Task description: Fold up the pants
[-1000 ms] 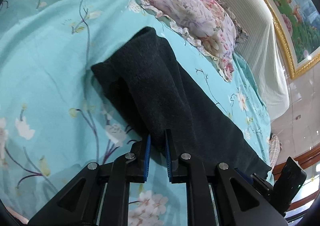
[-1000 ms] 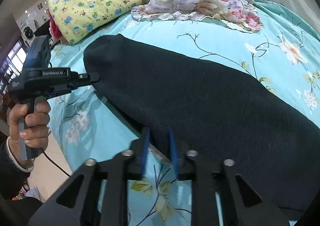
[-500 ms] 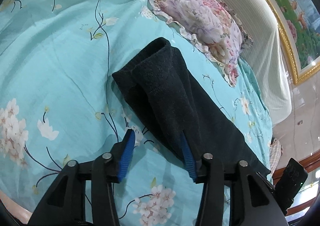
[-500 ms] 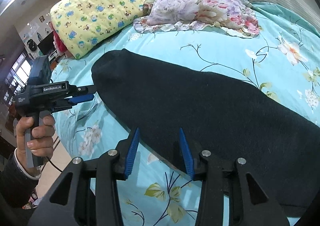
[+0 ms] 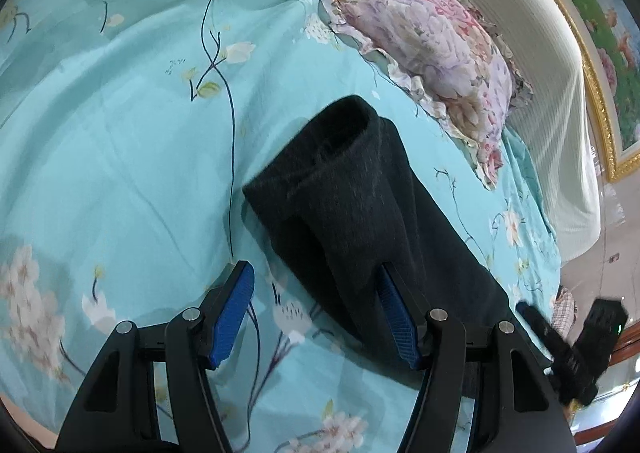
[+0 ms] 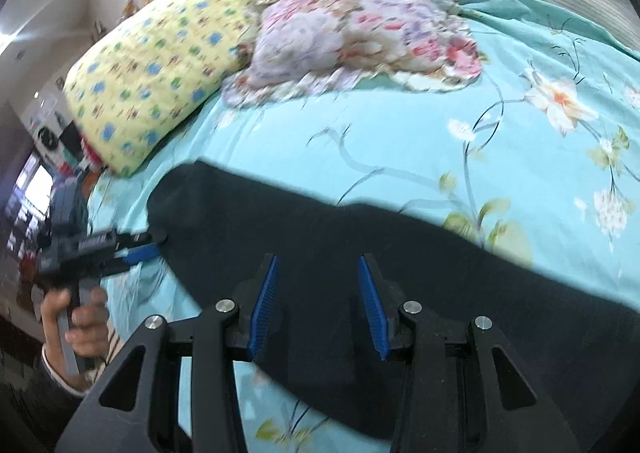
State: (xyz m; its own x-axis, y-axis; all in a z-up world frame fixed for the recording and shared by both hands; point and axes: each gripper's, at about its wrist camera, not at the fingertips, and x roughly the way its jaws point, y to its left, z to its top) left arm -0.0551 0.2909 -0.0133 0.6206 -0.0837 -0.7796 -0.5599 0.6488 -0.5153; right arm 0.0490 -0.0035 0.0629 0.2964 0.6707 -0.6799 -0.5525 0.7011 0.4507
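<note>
Dark pants [image 5: 360, 213] flat on bedsheet [image 5: 120, 133] — unheld.

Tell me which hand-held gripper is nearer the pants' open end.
Left. The left hand-held gripper sits just short of that end of the pants; the right hand-held gripper is farther along them.

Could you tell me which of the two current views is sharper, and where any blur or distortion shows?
Left wrist view: mostly sharp, dark pants crisp, fisheye bending the headboard. Right wrist view: motion-blurred, pillows and hand smeared, only the fingers crisp.
</note>
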